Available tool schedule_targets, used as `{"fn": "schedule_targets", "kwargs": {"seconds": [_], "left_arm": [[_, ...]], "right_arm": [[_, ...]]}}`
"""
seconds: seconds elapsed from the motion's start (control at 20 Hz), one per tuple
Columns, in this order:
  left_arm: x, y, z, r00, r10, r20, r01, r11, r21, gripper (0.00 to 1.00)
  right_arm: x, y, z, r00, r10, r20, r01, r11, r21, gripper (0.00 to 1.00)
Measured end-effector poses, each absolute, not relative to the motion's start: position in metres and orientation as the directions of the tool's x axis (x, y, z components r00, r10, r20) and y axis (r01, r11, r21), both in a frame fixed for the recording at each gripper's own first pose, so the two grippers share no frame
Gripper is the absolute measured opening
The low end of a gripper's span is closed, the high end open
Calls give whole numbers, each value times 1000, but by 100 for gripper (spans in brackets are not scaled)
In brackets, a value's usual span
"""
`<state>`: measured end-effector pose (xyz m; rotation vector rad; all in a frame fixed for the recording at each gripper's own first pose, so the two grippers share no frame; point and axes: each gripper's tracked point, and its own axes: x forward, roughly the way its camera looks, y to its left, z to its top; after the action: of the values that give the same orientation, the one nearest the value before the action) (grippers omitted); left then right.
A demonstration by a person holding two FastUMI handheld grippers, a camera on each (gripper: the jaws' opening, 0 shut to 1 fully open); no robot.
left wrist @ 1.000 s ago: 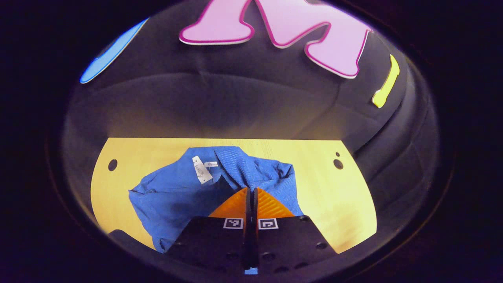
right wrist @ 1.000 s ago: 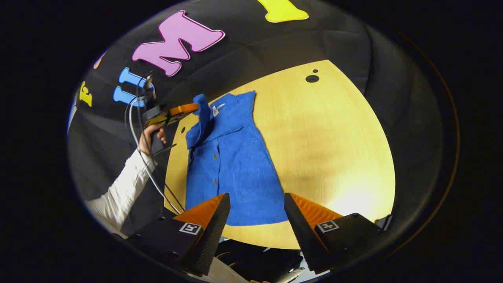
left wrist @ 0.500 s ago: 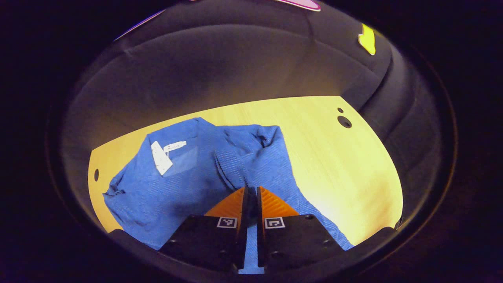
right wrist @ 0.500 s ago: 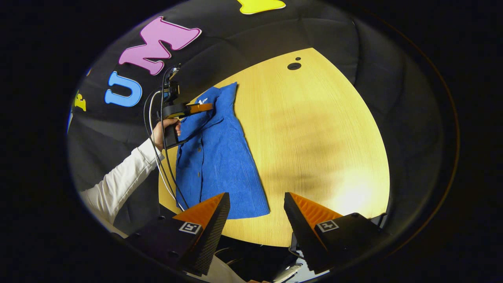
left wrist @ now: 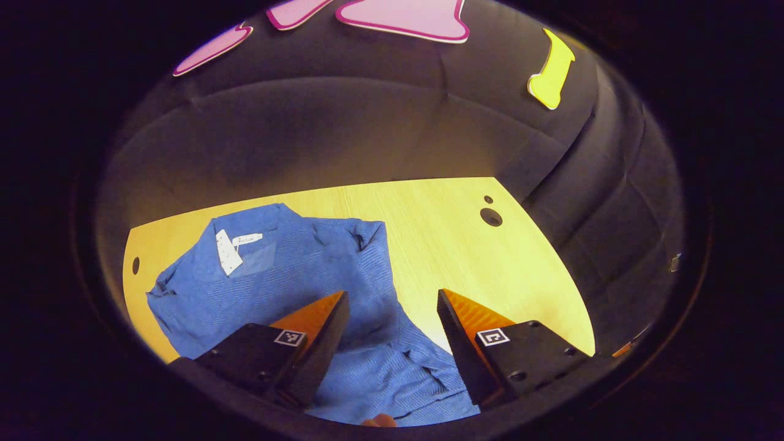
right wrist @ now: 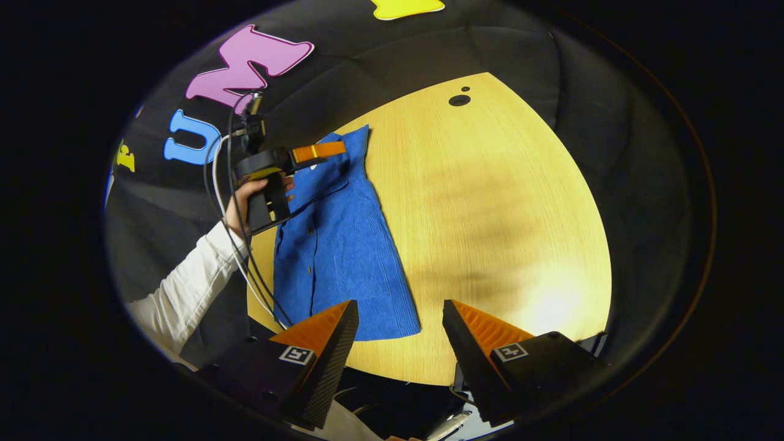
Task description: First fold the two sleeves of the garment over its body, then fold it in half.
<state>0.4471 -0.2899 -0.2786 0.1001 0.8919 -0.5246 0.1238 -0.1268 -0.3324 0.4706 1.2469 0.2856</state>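
Two hand-held grippers are counted, each with two orange-faced fingers. The left hand-held gripper (left wrist: 392,318) is seen with its fingers spread wide and nothing held between them, hovering over the collar end of one blue garment (left wrist: 288,282), which is spread on the yellow wooden desk (left wrist: 465,257). In the right gripper view the same left hand-held gripper (right wrist: 315,150) is shown farther off, carried by a hand (right wrist: 242,205) in a white sleeve (right wrist: 184,288), with cables (right wrist: 245,269) trailing down from it; from that side its finger gap cannot be made out. The right hand-held gripper (right wrist: 398,334) is likewise held apart and empty, poised near the desk's front edge, just above the garment's hem (right wrist: 373,327). One garment (right wrist: 343,245) is counted, lying lengthwise along the desk's left part, collar toward the far wall, with a button placket (right wrist: 312,257) running down it. Two white labels (left wrist: 229,251) are seen inside the neck. The garment's left edge is partly hidden behind the hand and the gripper body, and its sleeves cannot be told apart from the body in the bunched cloth near the collar. The lower hem is cut off in the left gripper view. Two round holes (left wrist: 490,214), one large and one small, are seen in the desk's far right corner, and one more (left wrist: 135,265) at its far left edge.
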Motion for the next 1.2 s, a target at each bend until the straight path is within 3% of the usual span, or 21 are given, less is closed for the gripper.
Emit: {"fn": "schedule_targets", "kwargs": {"seconds": [0.2,0.4,0.6,0.7,0.9,1.05,1.2], "left_arm": [[380,-209,-251,486,-346,-803,426,896,-128,84],[280,-71,-270,436,-206,-876,324,944,-62,84],[188,26,-331,229,-89,-969,204,978,-42,84],[163,40,-349,133,-97,-986,154,985,-76,82],[148,82,-370,80,-9,-997,139,990,3,84],[129,75,-385,-10,-66,-998,131,989,-67,84],[122,75,-401,-37,-48,-998,135,989,-53,84]], "right_arm": [[123,-99,-334,287,437,-852,-41,895,445,94],[122,-60,-343,255,418,-872,-136,908,395,99],[113,-36,-363,189,380,-906,-173,921,350,99],[107,-33,-374,141,348,-927,-163,932,325,99],[94,-37,-402,52,261,-964,-170,954,249,99],[83,-36,-417,-5,226,-974,-122,967,225,99],[73,-39,-430,-39,183,-982,-113,976,187,99]]}}
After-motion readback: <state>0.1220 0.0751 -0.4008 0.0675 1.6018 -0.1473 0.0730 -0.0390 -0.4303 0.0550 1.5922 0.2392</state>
